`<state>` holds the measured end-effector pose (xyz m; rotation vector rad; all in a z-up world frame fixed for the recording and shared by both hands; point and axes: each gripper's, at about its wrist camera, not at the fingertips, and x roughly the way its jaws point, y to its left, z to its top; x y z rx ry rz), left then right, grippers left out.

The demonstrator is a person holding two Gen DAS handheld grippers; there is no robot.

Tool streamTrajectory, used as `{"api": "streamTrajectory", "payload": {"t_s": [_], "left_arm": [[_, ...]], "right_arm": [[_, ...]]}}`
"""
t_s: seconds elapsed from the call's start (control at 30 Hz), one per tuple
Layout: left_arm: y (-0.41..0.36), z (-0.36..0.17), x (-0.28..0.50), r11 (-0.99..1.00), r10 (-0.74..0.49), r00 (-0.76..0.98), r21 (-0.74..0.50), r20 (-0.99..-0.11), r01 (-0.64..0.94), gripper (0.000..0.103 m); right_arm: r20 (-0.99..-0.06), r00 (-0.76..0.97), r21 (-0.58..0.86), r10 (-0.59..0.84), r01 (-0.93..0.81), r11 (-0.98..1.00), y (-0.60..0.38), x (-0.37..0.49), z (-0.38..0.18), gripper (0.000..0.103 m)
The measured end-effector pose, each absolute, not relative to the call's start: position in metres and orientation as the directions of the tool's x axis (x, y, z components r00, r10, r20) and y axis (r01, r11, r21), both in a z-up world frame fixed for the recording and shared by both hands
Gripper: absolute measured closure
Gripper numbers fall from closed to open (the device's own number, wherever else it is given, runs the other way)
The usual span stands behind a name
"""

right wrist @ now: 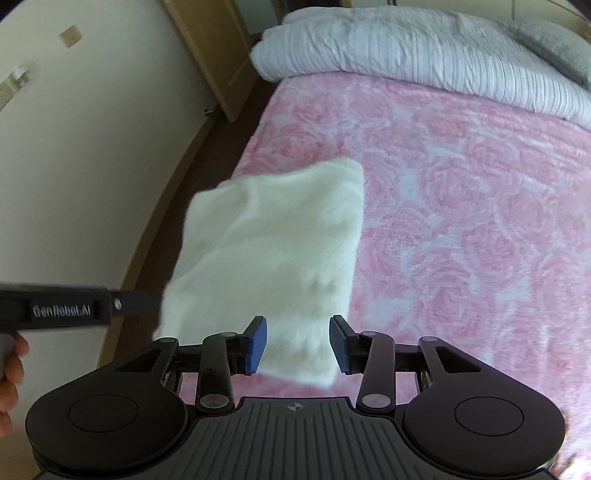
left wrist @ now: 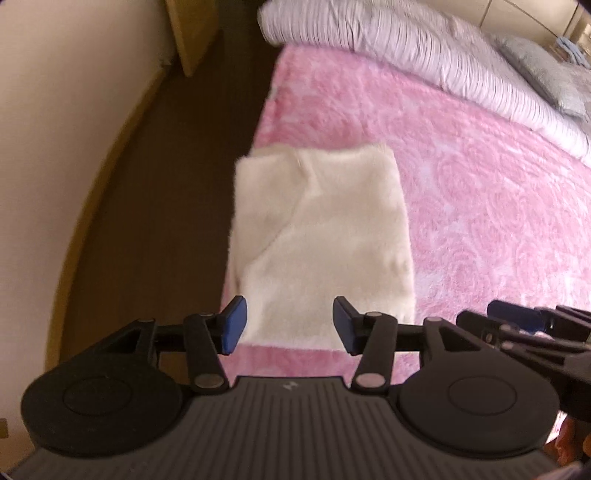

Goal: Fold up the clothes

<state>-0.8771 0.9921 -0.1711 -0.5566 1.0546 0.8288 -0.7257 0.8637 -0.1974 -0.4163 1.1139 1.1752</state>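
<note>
Nearest: left gripper, blue pads spread wide, nothing between them, held above the near edge of the cream fleece garment. Right gripper likewise gaping and empty, hovering over the same near edge. Both look pulled clear, probably because the fold is finished or being checked; that's my read.

The garment lies as a compact rectangle on the pink rose-pattern blanket, at the bed's left edge, slightly overhanging toward the dark floor. One diagonal flap line shows across its top.

Farther off: rolled striped duvet across the bed, wooden furniture by the wall.

Right view alone shows a wall switch and the left tool's branded body with a hand. Left view alone shows the right gripper's tips from the side.
</note>
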Motion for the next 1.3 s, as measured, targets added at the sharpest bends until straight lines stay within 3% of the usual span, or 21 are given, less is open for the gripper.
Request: {"api": "streamTrajectory", "payload": {"t_s": [0.43,0.83,1.3], "left_arm": [[0.888,-0.105,-0.872,0.399,0.508,0.192,0.032,-0.84,-0.916,0.056],[0.801,-0.108,-0.845,0.244,0.49,0.148,-0.028,-0.859,-0.969,0.056],[0.781,-0.12,-0.826,0.137,0.453,0.119,-0.063,-0.884,-0.989,0.056]], "right_arm": [[-0.819,-0.108,0.234,0.564,-0.96,0.156,0.822,-0.705,-0.135,0.061],[-0.841,-0.197,0.258,0.504,-0.965,0.053,0.789,-0.651,-0.131,0.061],[-0.872,-0.21,0.202,0.443,-0.977,-0.067,0.785,-0.627,-0.143,0.061]]}}
